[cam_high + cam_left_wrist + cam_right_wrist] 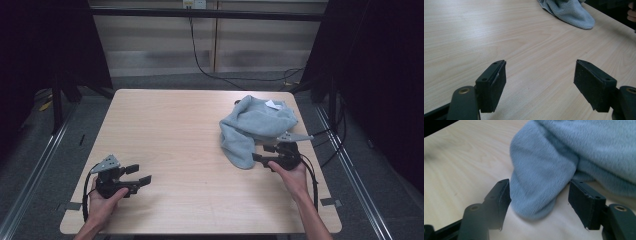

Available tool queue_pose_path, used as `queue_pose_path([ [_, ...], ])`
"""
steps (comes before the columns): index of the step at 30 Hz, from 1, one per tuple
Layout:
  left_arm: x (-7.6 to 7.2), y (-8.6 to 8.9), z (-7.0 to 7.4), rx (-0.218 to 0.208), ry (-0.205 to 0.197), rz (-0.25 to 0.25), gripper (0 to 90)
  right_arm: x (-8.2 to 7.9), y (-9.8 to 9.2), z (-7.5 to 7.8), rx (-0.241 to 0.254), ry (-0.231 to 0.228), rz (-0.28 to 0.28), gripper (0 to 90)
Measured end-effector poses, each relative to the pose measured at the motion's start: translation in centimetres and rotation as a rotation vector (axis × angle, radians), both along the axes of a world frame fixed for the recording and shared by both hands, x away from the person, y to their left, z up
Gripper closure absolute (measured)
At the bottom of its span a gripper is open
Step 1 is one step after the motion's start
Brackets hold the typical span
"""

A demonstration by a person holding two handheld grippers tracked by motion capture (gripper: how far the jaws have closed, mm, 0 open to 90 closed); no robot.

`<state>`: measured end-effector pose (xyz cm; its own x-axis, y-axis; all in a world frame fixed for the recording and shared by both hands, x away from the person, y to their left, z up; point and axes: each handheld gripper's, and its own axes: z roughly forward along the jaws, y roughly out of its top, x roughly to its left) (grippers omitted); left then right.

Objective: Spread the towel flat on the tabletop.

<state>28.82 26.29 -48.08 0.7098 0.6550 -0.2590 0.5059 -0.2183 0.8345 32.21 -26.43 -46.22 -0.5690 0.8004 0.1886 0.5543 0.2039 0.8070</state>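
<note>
A light blue-grey towel (257, 125) lies crumpled at the table's far right, with a small white tag (272, 104) on its far edge. One rounded end of it hangs toward the near side. My right gripper (260, 153) sits at that end. In the right gripper view the towel end (541, 177) lies between the jaws of that gripper (540, 197): the left pad brushes the cloth and the right pad stands just off it. My left gripper (141, 173) rests at the near left, its jaws (540, 80) wide apart over bare wood. The towel (571, 12) lies far from it.
The light wooden table (180, 130) has bare wood across its middle and left. Metal rails run along the floor on both sides, and black cables trail behind the table and past its right edge. A person's hand (292, 177) holds the right gripper near the right edge.
</note>
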Motion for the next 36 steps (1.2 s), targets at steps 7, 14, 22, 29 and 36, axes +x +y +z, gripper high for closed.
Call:
queue_pose_path([
  [7, 0.0, 0.1, 0.0, 0.001, -0.003, -0.001, 25.9, 3.5, 1.5, -0.4, -0.018, 0.036, 0.038, 25.4],
  [14, 0.0, 0.2, 0.0, 0.000, -0.002, 0.003, 25.9, 5.2, 4.0, -2.3, -0.075, 0.063, 0.060, 31.9],
  [22, 0.1, 0.2, -0.1, 0.003, -0.001, 0.002, 26.0, 5.6, 4.8, -3.4, -0.198, 0.063, 0.042, 45.7],
  [29, 0.0, 0.1, 0.0, 0.003, -0.002, 0.001, 26.1, 5.5, 4.5, -3.6, -0.181, 0.086, 0.038, 65.6],
  [36, 0.1, 0.0, -0.1, 0.010, -0.001, 0.001, 26.1, 3.8, 5.0, -4.0, -0.102, 0.091, 0.089, 71.9],
])
